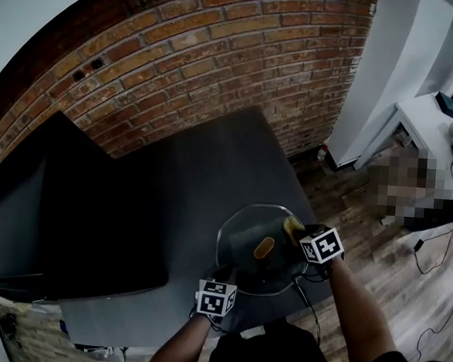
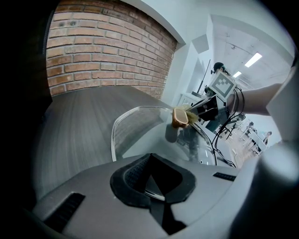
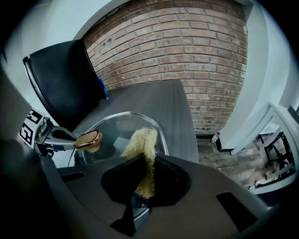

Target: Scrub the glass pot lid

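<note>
The glass pot lid (image 1: pixel 249 251) hangs tilted over the dark table, its brown knob (image 1: pixel 263 248) near the middle. My left gripper (image 1: pixel 223 277) is shut on the lid's near rim; in the left gripper view the rim (image 2: pixel 154 193) runs between the jaws of that gripper (image 2: pixel 152 186). My right gripper (image 1: pixel 299 231) is shut on a yellow fibrous scrubber (image 1: pixel 291 223) that rests on the lid's far right edge. The right gripper view shows the scrubber (image 3: pixel 142 144) draped over the glass (image 3: pixel 117 133) beside the knob (image 3: pixel 88 139), held by the right gripper (image 3: pixel 142 184).
A dark grey table (image 1: pixel 179 188) stands against a brick wall (image 1: pixel 220 52). A large black panel (image 1: pixel 69 219) stands on its left part. Wooden floor (image 1: pixel 377 233) with cables lies to the right, and a white desk (image 1: pixel 428 121) stands at the far right.
</note>
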A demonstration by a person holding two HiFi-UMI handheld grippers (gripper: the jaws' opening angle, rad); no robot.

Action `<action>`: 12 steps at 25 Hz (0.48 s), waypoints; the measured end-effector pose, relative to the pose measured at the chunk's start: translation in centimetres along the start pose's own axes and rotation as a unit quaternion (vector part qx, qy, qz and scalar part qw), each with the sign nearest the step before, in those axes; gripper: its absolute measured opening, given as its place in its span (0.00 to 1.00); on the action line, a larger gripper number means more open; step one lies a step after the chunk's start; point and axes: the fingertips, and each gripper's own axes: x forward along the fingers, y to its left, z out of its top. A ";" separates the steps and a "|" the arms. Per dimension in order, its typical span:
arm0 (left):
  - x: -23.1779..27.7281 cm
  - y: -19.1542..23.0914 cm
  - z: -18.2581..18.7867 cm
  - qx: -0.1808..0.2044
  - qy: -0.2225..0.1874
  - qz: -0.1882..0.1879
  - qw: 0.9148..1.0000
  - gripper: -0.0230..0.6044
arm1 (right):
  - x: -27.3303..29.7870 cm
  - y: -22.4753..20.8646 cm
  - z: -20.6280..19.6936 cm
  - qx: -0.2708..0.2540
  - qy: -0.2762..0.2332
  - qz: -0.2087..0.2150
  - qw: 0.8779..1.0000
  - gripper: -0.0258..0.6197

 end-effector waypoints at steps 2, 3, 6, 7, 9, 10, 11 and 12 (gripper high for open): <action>0.1 0.0 0.0 0.002 0.001 0.002 1.000 0.09 | 0.0 0.0 0.0 -0.001 -0.003 -0.004 1.000 0.11; 0.1 0.0 -0.1 0.003 0.001 0.002 1.000 0.09 | 0.0 0.1 0.0 0.000 -0.004 -0.004 1.000 0.11; 0.1 0.0 -0.1 0.003 -0.003 -0.001 1.000 0.09 | 0.1 0.0 0.0 -0.008 0.010 -0.007 1.000 0.11; 0.1 0.0 -0.1 0.002 -0.004 -0.002 1.000 0.09 | 0.2 0.0 -0.1 -0.016 0.018 -0.007 1.000 0.11; 0.1 -0.1 -0.1 0.005 -0.003 -0.002 1.000 0.09 | 0.1 0.4 0.2 -0.032 0.032 -0.002 0.999 0.12; 0.1 -0.1 -0.1 0.007 -0.001 -0.002 1.000 0.09 | 0.0 0.6 0.6 -0.040 0.031 0.001 0.999 0.11; 0.2 -0.2 -0.1 0.008 0.001 -0.003 1.000 0.09 | -0.2 0.9 1.3 -0.047 0.023 0.004 0.999 0.11; 0.2 -0.2 -0.2 0.010 0.002 -0.004 1.000 0.09 | -0.4 1.1 2.2 -0.055 0.011 0.007 0.998 0.11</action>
